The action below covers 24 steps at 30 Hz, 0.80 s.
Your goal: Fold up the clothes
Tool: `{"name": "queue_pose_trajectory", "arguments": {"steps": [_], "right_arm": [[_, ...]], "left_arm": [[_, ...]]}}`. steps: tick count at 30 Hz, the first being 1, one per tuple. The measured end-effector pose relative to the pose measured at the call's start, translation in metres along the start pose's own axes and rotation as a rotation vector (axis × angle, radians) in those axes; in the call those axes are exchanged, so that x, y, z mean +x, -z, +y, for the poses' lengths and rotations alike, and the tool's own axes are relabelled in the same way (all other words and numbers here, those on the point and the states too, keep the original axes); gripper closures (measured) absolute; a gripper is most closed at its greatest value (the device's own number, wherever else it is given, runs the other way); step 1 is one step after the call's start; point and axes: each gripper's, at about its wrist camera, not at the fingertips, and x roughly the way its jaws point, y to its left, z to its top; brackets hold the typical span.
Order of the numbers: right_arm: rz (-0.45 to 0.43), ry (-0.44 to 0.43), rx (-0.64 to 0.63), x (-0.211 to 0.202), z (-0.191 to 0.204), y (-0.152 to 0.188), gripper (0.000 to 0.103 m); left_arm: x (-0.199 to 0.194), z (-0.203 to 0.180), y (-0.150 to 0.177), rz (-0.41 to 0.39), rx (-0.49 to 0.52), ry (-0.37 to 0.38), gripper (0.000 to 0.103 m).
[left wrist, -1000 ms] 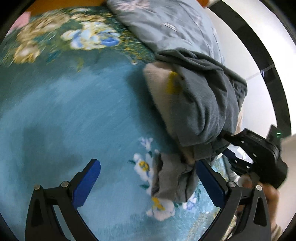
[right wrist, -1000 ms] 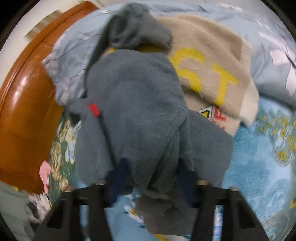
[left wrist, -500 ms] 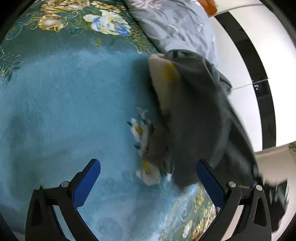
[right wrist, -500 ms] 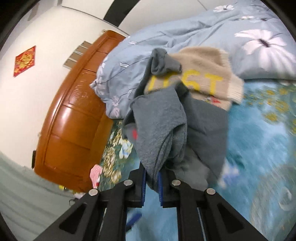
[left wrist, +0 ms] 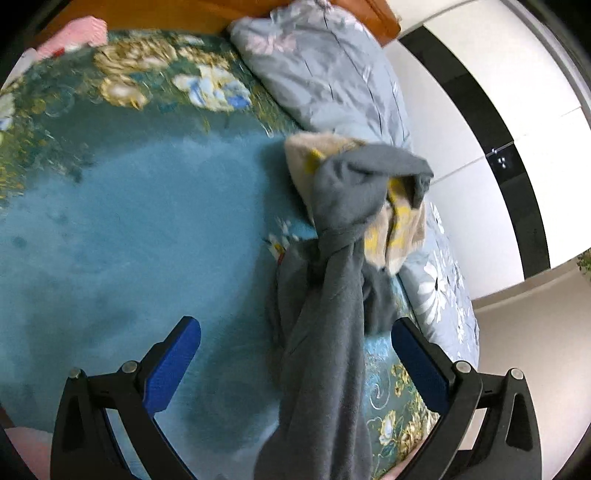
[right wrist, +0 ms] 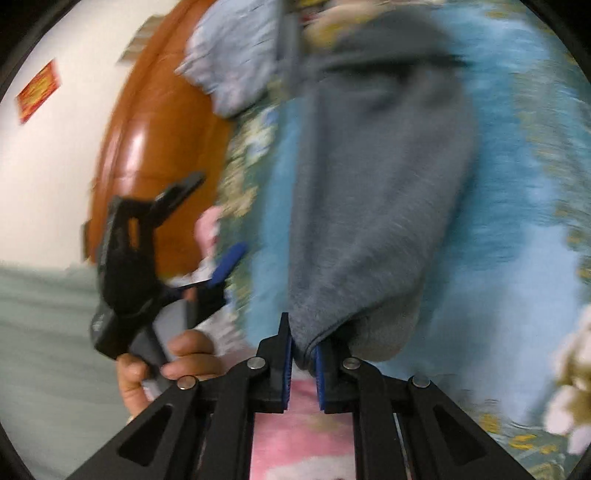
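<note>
A grey garment stretches in a twisted band from a beige sweater with yellow letters down to the bottom edge of the left wrist view. It passes between the wide-apart blue pads of my left gripper, which is open and touches nothing. In the right wrist view my right gripper is shut on the near hem of the grey garment, which runs away over the bed. My left gripper shows there at the left, held by a hand.
The bed has a teal floral cover. A light blue flowered duvet is bunched at its far side, behind the beige sweater. A wooden headboard stands behind the bed. A pink cloth lies at the far left corner.
My right gripper closed on the grey garment and pulled it off the pile, so it now stretches out long. My left gripper drew back from the pile and stayed open.
</note>
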Motion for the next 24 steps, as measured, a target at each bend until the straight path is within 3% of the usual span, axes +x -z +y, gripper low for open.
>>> {"name": "queue_pose_trajectory", "arguments": {"steps": [2, 8, 12, 16, 19, 21, 22, 24], "right_arm": [[0.02, 0.024, -0.081, 0.006, 0.006, 0.001, 0.092], [0.111, 0.066, -0.003, 0.023, -0.034, -0.009, 0.092], [0.147, -0.007, -0.016, 0.041, 0.005, -0.05, 0.092], [-0.019, -0.234, -0.132, 0.074, 0.099, -0.105, 0.092], [-0.139, -0.306, -0.172, 0.091, 0.14, -0.132, 0.092], [-0.126, -0.104, -0.277, 0.123, 0.159, -0.134, 0.088], [-0.062, -0.003, -0.314, 0.144, 0.158, -0.133, 0.088], [0.083, 0.089, -0.305, 0.182, 0.138, -0.124, 0.086]], "left_arm": [[-0.011, 0.009, -0.004, -0.022, -0.022, -0.014, 0.0], [-0.04, 0.047, -0.018, -0.071, -0.038, -0.116, 0.0], [-0.062, 0.079, -0.024, -0.083, -0.095, -0.147, 0.0], [-0.084, 0.092, -0.03, -0.121, -0.122, -0.144, 0.0], [-0.084, 0.093, -0.034, -0.112, -0.106, -0.161, 0.0], [-0.075, 0.097, -0.036, -0.083, -0.107, -0.189, 0.0], [-0.069, 0.099, -0.035, -0.065, -0.122, -0.201, 0.0], [-0.055, 0.107, -0.033, -0.028, -0.156, -0.203, 0.0]]}}
